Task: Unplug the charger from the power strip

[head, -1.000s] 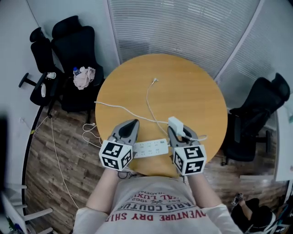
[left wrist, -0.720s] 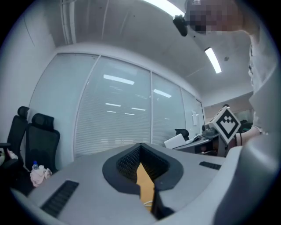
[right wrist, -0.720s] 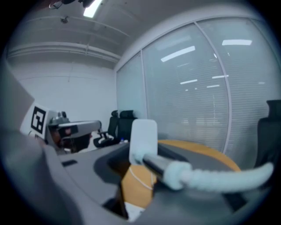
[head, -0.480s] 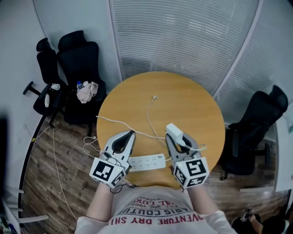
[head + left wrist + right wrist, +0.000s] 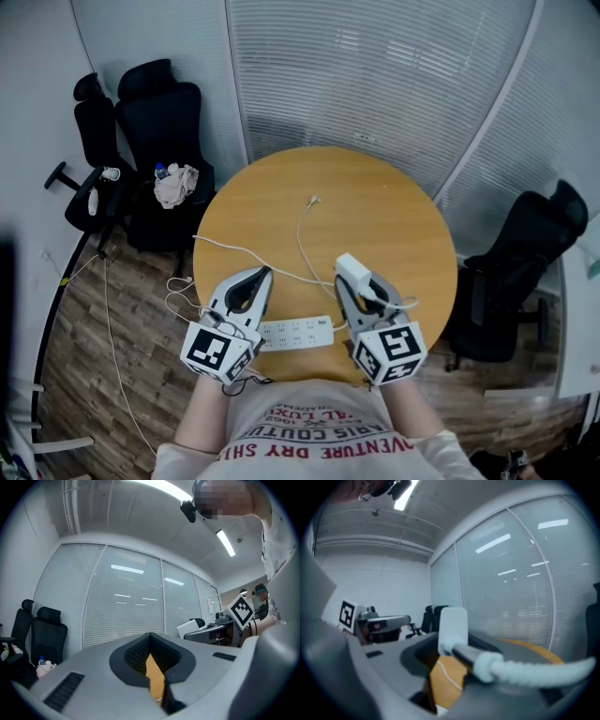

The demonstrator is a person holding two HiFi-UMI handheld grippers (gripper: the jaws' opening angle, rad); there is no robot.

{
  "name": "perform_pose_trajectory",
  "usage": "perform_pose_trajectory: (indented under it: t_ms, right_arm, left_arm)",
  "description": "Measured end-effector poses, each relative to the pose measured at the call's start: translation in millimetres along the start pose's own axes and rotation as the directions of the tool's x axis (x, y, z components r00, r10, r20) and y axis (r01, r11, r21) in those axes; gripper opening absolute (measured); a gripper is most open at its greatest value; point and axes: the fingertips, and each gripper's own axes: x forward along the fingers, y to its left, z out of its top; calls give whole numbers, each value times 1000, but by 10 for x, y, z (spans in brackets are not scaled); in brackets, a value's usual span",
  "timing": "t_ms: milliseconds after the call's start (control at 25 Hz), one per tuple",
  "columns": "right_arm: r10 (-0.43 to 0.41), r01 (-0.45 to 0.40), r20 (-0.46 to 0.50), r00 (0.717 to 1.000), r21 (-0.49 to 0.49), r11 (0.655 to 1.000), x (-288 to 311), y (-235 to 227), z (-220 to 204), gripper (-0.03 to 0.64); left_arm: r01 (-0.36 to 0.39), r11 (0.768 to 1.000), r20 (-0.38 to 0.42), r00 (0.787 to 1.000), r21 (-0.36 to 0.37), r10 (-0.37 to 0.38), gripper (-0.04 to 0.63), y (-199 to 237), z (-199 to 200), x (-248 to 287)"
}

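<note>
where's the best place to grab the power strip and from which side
Grip the power strip across its narrow width near the middle, coming down from above. It lies flat on the table, sockets up, so only its two long sides offer the jaws a hold.

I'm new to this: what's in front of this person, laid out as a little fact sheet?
Surface: round wooden table
Strip: white power strip, flat at the table's near edge
Charger: white block charger, unplugged, held clear of the strip
Held by: right gripper, shut on the charger
Other hand: left gripper, shut, empty
Cable: thin white cable trailing across the table
</note>
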Motion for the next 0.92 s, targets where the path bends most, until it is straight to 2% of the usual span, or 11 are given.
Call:
perform_pose_trajectory:
  t_ms: [200,920]
  right_arm:
    - [33,-33,0,999,-15,999,21,101,6,155]
    - [39,-40,-33,999,-11,999,136,188,-125,153]
  left_arm:
    - [-15,1000,-3,1000,-4,15,32,1,-6,-10]
    - [-42,998,-50,998,55,44,32,54,-64,-53]
